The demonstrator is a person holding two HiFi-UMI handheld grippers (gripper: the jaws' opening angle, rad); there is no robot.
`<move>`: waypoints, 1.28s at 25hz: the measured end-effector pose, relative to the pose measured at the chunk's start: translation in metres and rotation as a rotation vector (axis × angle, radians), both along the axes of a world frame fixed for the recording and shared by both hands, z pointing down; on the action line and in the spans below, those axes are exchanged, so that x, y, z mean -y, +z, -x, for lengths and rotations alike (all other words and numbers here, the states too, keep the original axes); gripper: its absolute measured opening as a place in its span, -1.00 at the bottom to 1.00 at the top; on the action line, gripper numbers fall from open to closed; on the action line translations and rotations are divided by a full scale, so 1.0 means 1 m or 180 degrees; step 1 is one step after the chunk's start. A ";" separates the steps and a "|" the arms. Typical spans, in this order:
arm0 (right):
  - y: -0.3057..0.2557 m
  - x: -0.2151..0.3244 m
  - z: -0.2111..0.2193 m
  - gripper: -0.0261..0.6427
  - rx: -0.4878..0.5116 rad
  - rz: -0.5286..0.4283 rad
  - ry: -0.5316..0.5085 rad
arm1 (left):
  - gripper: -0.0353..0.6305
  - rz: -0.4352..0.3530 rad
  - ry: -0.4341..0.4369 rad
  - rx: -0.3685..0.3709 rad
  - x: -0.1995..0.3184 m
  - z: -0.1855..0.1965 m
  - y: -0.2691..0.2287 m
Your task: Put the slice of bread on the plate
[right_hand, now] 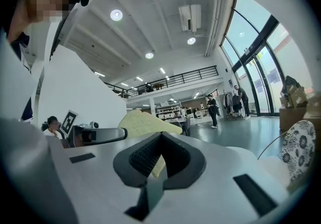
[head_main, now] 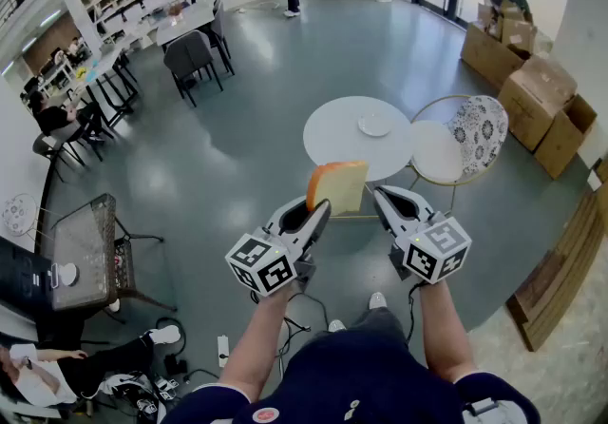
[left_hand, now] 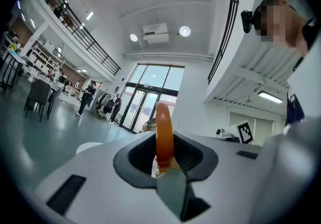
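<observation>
A slice of bread (head_main: 339, 186) with an orange crust and pale yellow face stands upright in the air, pinched at its lower left edge by my left gripper (head_main: 318, 213). In the left gripper view the slice (left_hand: 164, 132) shows edge-on between the pads of the left gripper (left_hand: 163, 160). My right gripper (head_main: 382, 196) hovers just right of the bread, shut and holding nothing. From the right gripper (right_hand: 159, 150) the bread (right_hand: 143, 122) appears off to the left. A small white plate (head_main: 374, 125) lies on a round white table (head_main: 328, 142) below and beyond the grippers.
A chair with a floral cushion (head_main: 478, 132) and a round seat (head_main: 435, 152) stands right of the table. Cardboard boxes (head_main: 532, 94) line the right wall. A dark side table (head_main: 84, 249) stands at left. Desks, chairs and people fill the far room.
</observation>
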State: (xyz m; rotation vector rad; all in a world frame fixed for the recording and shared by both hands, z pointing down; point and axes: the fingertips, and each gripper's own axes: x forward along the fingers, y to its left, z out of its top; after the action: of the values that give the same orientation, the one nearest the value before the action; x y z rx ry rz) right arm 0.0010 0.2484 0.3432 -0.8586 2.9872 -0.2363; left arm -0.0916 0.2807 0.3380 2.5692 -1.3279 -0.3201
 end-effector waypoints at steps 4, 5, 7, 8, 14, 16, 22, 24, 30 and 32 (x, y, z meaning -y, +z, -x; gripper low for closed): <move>0.001 0.003 0.000 -0.91 -0.0005 0.0001 0.0026 | -0.61 0.0002 0.0015 -0.0012 0.003 0.001 0.001; 0.001 0.004 0.000 -0.91 -0.0003 0.0010 0.0038 | -0.61 0.0003 0.0020 -0.0014 0.003 0.001 0.001; 0.001 0.005 0.000 -0.91 0.0004 0.0034 0.0059 | -0.61 0.0003 0.0033 -0.0020 0.004 0.002 0.001; 0.001 0.005 0.000 -0.91 0.0004 0.0041 0.0065 | -0.61 0.0001 0.0040 -0.0023 0.004 0.002 0.001; 0.001 0.007 0.003 -0.91 -0.0017 0.0019 0.0085 | -0.61 -0.0016 0.0084 -0.0041 0.007 0.004 0.003; 0.002 0.007 0.002 -0.91 -0.0026 0.0016 0.0098 | -0.61 -0.0013 0.0100 -0.0053 0.009 0.004 0.005; 0.006 0.011 0.002 -0.91 -0.0064 0.0023 0.0146 | -0.61 0.0017 0.0160 -0.0106 0.014 0.005 0.011; 0.004 0.015 0.003 -0.91 -0.0071 0.0019 0.0158 | -0.61 0.0020 0.0174 -0.0119 0.019 0.006 0.011; 0.005 0.042 0.005 -0.91 -0.0070 0.0023 0.0180 | -0.61 0.0032 0.0193 -0.0138 0.045 0.008 0.013; 0.006 0.055 0.005 -0.91 -0.0065 0.0022 0.0184 | -0.61 0.0034 0.0193 -0.0145 0.058 0.008 0.015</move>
State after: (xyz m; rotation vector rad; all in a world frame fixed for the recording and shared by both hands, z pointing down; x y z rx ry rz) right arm -0.0036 0.1931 0.3497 -0.9520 2.9766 -0.2380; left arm -0.0994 0.2225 0.3533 2.5716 -1.2300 -0.3573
